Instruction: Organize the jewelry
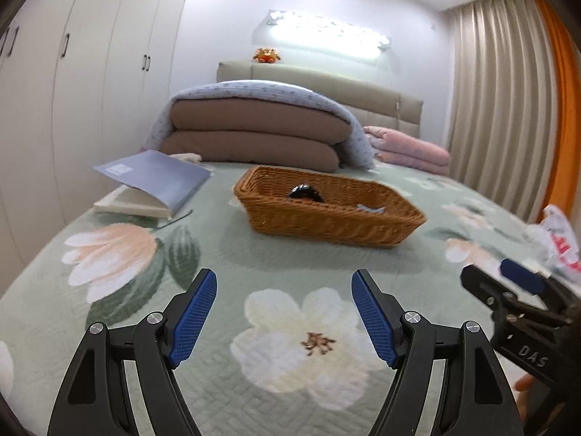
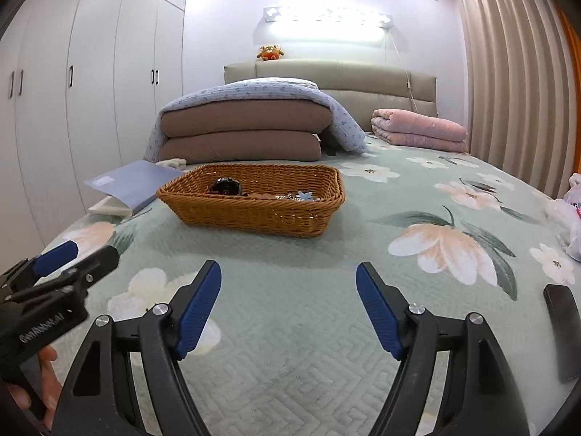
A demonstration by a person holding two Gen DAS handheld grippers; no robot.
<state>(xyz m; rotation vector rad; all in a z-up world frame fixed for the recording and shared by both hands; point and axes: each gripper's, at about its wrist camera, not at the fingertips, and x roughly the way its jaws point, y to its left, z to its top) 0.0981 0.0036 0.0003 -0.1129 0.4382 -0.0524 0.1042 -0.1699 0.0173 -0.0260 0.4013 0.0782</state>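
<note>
Left tool (image 1: pixel 284 283) and right tool (image 2: pixel 288 274): jaws wide apart, nothing between them, above the bed (image 2: pixel 326 261). Jewelry in wicker basket (image 2: pixel 254 214).

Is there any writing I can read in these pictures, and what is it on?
"DAS": white letters on the right gripper body, seen from the left wrist.
White lettering on the left gripper body: too blurred to read.
Pale label on the grey folder: too small to read.
Red print on the plastic bag: blurred, unreadable.
</note>
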